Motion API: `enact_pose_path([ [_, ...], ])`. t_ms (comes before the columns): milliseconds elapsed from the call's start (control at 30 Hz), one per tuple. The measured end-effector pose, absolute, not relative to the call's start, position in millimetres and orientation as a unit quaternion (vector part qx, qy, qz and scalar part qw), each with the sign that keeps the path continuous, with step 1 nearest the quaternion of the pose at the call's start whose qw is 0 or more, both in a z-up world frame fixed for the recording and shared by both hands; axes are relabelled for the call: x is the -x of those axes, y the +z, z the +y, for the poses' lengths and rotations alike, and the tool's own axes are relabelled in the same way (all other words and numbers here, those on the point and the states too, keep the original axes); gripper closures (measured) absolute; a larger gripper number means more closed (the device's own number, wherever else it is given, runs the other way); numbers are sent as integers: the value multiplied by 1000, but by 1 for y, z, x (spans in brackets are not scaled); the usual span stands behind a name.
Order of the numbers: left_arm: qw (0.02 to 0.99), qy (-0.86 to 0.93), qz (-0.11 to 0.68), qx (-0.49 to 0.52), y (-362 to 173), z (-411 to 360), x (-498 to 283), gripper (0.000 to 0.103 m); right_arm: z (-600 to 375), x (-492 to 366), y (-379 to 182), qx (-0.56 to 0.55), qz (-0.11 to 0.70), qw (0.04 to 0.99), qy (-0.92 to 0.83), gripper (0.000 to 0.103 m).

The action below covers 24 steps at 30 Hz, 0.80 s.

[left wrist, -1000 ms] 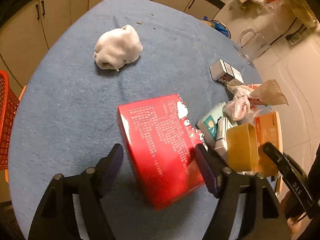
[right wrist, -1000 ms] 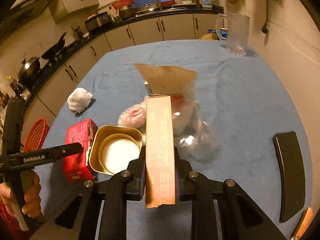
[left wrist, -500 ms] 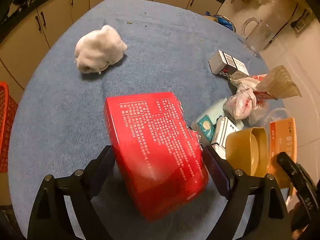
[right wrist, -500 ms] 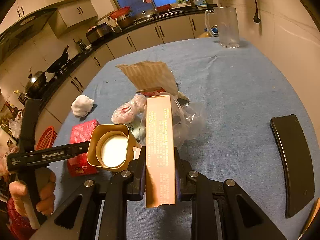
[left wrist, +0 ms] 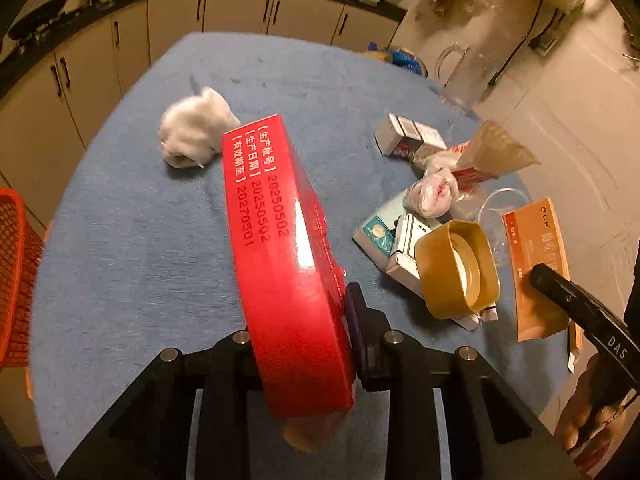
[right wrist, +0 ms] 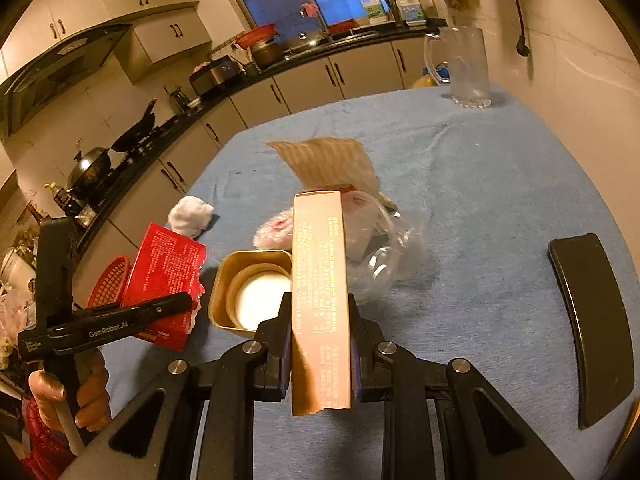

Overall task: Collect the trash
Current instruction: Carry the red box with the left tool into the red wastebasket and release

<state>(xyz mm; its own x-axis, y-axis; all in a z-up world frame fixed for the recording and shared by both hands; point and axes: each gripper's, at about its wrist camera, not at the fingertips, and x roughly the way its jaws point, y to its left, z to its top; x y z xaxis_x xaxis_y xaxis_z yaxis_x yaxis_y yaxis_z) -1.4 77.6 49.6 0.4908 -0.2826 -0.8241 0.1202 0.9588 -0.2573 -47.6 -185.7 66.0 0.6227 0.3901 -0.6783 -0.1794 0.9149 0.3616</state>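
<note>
While the left gripper (left wrist: pixel 304 320) is closing its jaws on the red box (left wrist: pixel 280 256), the box is standing on its thin edge between them, tilted up off the blue table (left wrist: pixel 132 240). One black pad is pressing on the box's right side, and the other pad is hiding behind the box. The right gripper (right wrist: pixel 320 340) is squeezing tight on the orange box (right wrist: pixel 320 292), holding it upright over the table. Just beside that box, a gold tin (right wrist: pixel 248 284) is lying on its side with something white inside. A clear plastic tub (right wrist: pixel 384 256) and a pink bag (right wrist: pixel 276 232) are sitting in the trash pile behind them, and a brown paper bag (right wrist: pixel 328 160) is poking up farther back. A white wad (left wrist: pixel 192 136) is lying alone on the table, well apart from the pile. A red basket (left wrist: pixel 16 264) is showing past the table's left edge. A glass jug (right wrist: pixel 464 68) is standing at the far corner. A flat black thing (right wrist: pixel 592 324) is lying on the table's right side.
</note>
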Motion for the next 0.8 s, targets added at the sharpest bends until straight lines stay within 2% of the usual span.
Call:
enact_pose_path([
  [433, 886, -104, 445, 81, 88, 127, 46, 76, -138, 55, 93, -117, 390, 887, 217, 79],
  [800, 897, 5, 428, 111, 111, 261, 90, 76, -16, 36, 110, -99, 413, 835, 349, 79],
])
